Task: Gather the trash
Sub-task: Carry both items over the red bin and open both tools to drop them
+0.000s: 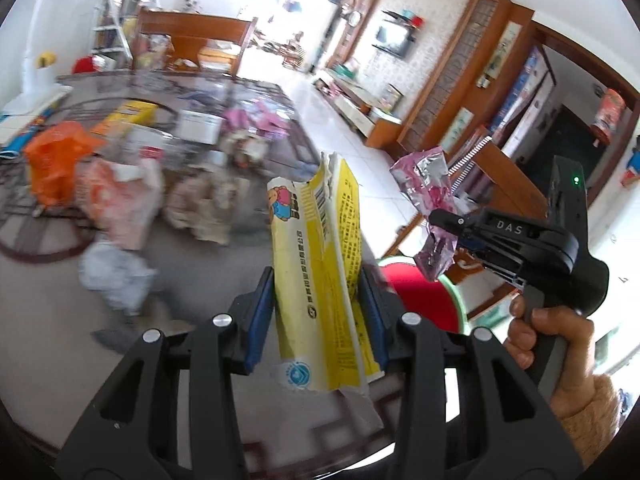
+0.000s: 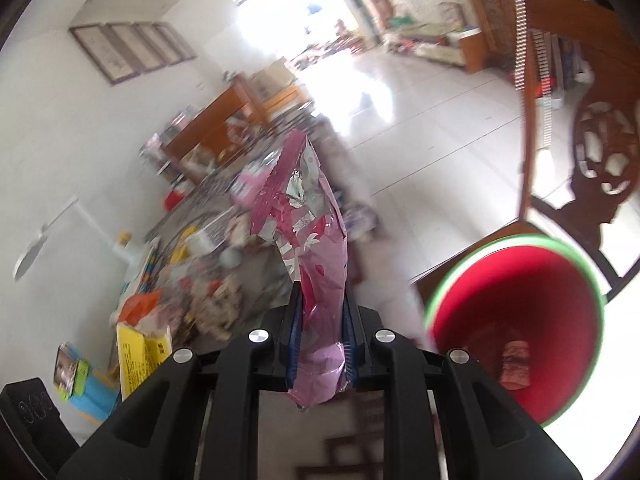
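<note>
The left hand-held gripper (image 1: 318, 312) is closed on a torn yellow wrapper (image 1: 320, 276), which stands upright between its blue pads (image 1: 256, 320). To its right, the right hand-held gripper (image 2: 320, 332) clamps a crumpled pink foil wrapper (image 2: 308, 240) between narrowly spaced pads. A red bin with a green rim (image 2: 516, 320) sits just right of and below both grippers. More litter lies blurred on the desk (image 1: 192, 264) ahead and left.
</note>
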Demonstrator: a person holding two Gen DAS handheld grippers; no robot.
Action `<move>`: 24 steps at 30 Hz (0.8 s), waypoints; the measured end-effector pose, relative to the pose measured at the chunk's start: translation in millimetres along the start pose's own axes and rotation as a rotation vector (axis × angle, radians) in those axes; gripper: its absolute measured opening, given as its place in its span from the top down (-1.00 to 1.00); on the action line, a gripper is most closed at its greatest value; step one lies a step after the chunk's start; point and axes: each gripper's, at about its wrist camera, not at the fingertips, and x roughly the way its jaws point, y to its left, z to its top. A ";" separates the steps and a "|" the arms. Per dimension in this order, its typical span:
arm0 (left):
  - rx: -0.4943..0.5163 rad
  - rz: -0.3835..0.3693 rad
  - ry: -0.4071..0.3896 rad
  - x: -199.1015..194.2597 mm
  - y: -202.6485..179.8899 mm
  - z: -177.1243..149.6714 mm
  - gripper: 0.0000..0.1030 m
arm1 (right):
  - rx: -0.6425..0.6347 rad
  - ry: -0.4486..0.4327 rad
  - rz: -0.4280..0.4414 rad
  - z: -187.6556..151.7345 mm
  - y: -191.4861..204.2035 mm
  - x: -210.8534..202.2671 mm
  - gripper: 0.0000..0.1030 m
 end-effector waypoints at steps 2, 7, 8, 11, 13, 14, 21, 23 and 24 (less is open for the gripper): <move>0.011 -0.018 0.018 10.5 -10.6 2.0 0.23 | 0.033 -0.027 -0.036 3.2 -14.7 -7.4 0.68; 0.027 -0.078 0.073 43.7 -36.9 8.6 0.23 | 0.121 -0.063 -0.118 7.1 -54.1 -22.1 0.68; 0.031 -0.087 0.084 49.8 -41.7 8.3 0.23 | 0.133 -0.072 -0.135 7.7 -60.2 -25.2 0.68; 0.041 -0.121 0.127 71.5 -56.8 8.1 0.23 | 0.180 -0.100 -0.176 7.8 -78.2 -33.8 0.68; 0.058 -0.138 0.157 85.2 -65.2 5.2 0.23 | 0.206 -0.107 -0.188 9.2 -88.4 -37.6 0.68; 0.069 -0.145 0.174 92.0 -71.5 4.2 0.23 | 0.214 -0.110 -0.194 10.1 -91.4 -38.9 0.68; 0.116 -0.177 0.270 136.6 -98.4 -5.2 0.22 | 0.257 -0.137 -0.249 13.4 -106.7 -44.9 0.67; 0.125 -0.177 0.296 149.7 -102.3 -7.4 0.22 | 0.275 -0.133 -0.255 13.3 -112.7 -44.7 0.67; 0.128 -0.175 0.306 155.3 -103.8 -9.1 0.22 | 0.281 -0.132 -0.258 12.6 -114.2 -44.8 0.67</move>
